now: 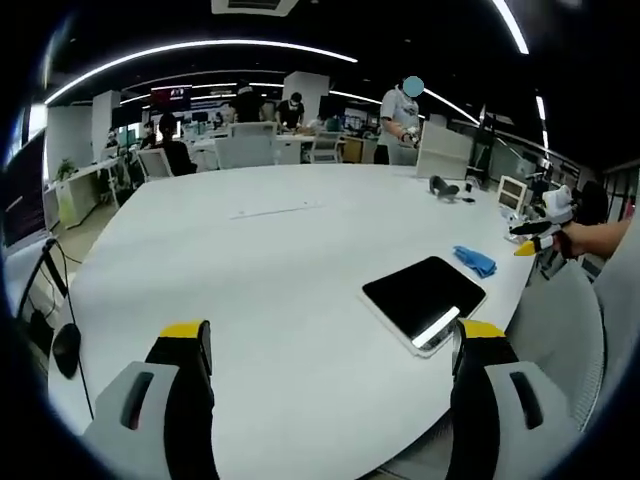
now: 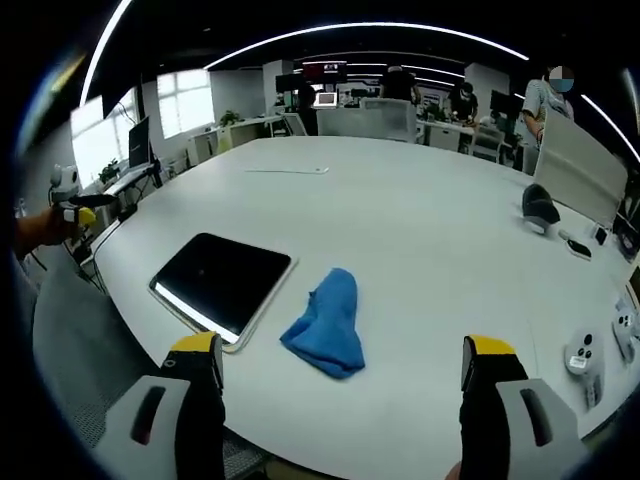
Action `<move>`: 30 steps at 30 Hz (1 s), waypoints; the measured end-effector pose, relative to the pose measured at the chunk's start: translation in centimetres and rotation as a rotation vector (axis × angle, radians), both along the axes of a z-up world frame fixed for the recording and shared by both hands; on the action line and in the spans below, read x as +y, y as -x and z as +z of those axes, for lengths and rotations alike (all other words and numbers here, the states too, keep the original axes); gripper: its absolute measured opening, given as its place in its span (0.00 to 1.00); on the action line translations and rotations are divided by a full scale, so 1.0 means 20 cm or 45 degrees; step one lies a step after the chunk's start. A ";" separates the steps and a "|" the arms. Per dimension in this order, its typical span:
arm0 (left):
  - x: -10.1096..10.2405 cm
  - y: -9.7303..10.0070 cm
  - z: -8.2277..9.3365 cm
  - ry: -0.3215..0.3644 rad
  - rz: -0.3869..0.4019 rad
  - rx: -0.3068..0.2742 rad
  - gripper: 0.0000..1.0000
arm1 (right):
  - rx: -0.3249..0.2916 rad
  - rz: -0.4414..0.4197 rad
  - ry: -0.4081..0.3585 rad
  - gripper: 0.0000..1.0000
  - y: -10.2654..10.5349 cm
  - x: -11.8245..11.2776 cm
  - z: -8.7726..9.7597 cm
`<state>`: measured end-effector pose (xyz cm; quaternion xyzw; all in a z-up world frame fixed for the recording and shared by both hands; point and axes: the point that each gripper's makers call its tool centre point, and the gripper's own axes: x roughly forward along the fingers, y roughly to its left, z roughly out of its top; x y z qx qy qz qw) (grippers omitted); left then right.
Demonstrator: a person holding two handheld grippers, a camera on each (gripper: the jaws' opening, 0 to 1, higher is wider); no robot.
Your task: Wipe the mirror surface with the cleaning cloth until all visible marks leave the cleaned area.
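A flat mirror with a dark face and white frame lies near the table's edge, just ahead of my left gripper's right jaw. A crumpled blue cleaning cloth rests on the table beyond it. My left gripper is open over bare white tabletop. In the right gripper view, the cloth lies on the table ahead of my open right gripper, with the mirror to its left. Each gripper appears small in the other's view: the right gripper and the left gripper, both off the table's edge.
The big white round table carries a black headset-like object, white handheld devices at the right edge and a thin white strip far off. A white panel, chairs and several people stand beyond.
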<state>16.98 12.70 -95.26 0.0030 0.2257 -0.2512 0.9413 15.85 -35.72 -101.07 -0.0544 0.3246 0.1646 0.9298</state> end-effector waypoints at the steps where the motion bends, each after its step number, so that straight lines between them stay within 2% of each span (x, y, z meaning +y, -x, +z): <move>1: -0.01 0.00 0.01 -0.006 -0.003 -0.008 0.99 | -0.003 -0.002 -0.004 0.98 0.00 0.00 0.00; 3: -0.01 -0.01 0.04 -0.038 -0.011 -0.072 0.99 | 0.001 0.011 -0.016 0.98 0.00 0.00 0.01; 6: -0.02 0.01 0.02 -0.032 -0.006 -0.028 0.99 | -0.002 0.023 0.005 0.98 0.00 0.00 0.02; 17: -0.01 0.02 0.03 -0.059 -0.013 -0.066 0.99 | -0.015 -0.020 -0.016 0.96 -0.02 -0.01 0.04; 26: -0.02 0.03 0.04 -0.051 -0.010 -0.067 0.99 | -0.017 -0.022 0.012 0.94 -0.05 0.02 0.06; 29: -0.03 0.03 0.03 -0.048 -0.016 -0.066 0.99 | -0.014 -0.010 0.073 0.89 -0.08 0.04 0.07; 30: -0.04 0.03 0.03 -0.050 -0.019 -0.064 0.99 | -0.011 -0.014 0.095 0.85 -0.09 0.04 0.07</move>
